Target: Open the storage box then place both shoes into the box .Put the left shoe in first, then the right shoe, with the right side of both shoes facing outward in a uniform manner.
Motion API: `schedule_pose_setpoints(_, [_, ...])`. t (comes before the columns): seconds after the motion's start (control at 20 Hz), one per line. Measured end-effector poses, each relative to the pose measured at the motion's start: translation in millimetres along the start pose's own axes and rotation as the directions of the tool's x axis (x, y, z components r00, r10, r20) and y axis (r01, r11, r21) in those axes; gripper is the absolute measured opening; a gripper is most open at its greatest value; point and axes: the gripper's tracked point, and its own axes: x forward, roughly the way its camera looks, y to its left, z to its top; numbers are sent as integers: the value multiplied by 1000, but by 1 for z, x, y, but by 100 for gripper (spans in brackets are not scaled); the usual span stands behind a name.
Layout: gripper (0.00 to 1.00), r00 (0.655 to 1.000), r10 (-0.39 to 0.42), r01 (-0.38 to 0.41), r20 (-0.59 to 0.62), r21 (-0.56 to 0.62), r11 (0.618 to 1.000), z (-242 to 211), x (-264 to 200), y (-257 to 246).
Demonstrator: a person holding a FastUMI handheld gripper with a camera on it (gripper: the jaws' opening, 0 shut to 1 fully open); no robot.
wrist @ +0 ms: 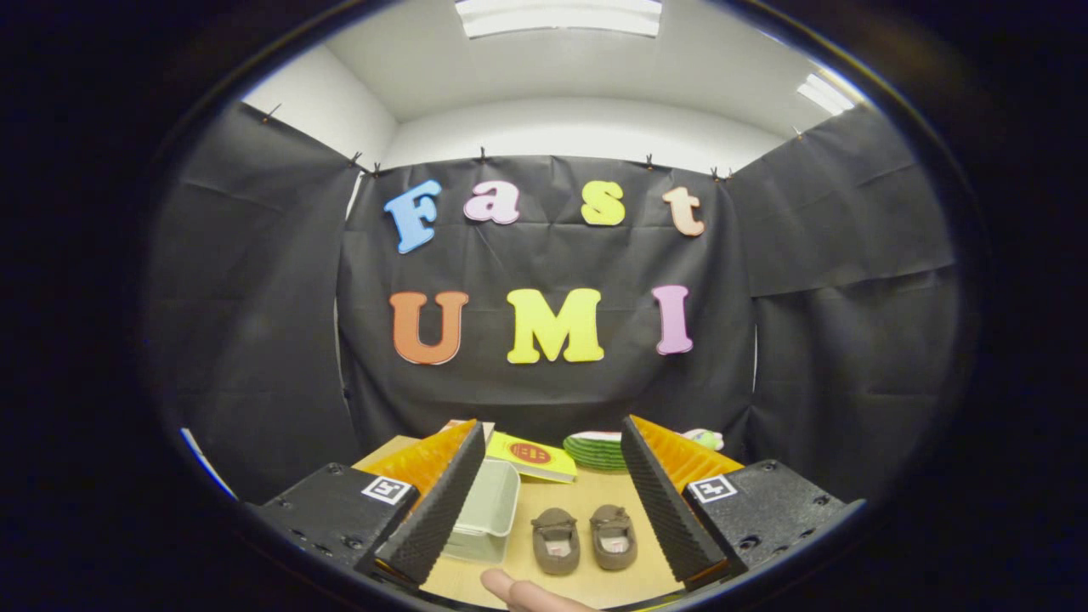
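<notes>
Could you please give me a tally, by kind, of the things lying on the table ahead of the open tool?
Brown shoes: 2, one beside the other, between the tool's spread fingers
Pale storage box: 1
Yellow booklet: 1
Stack of green plates: 1
Total: 5

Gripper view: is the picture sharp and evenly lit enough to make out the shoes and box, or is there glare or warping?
Gripper view: shoes and box are sharp and evenly lit, without hard shadows; ceiling lights blow out overhead; fisheye bends the booth walls; the open hand-held gripper fingers frame the table, and a fingertip blurs slightly up close.
</notes>
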Motion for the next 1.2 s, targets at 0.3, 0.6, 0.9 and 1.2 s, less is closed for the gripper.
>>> schedule_pose_setpoints(0.3, [100,997,9,-8,-79,15,1000,-28,22,2])
schedule_pose_setpoints(0.6, [100,959,72,-59,-275,55,997,-87,70,6])
schedule_pose_setpoints(0.9, [100,867,183,-118,-464,165,979,-162,120,18])
schedule_pose_setpoints(1.2, [97,724,395,-182,-566,395,900,-217,180,38])
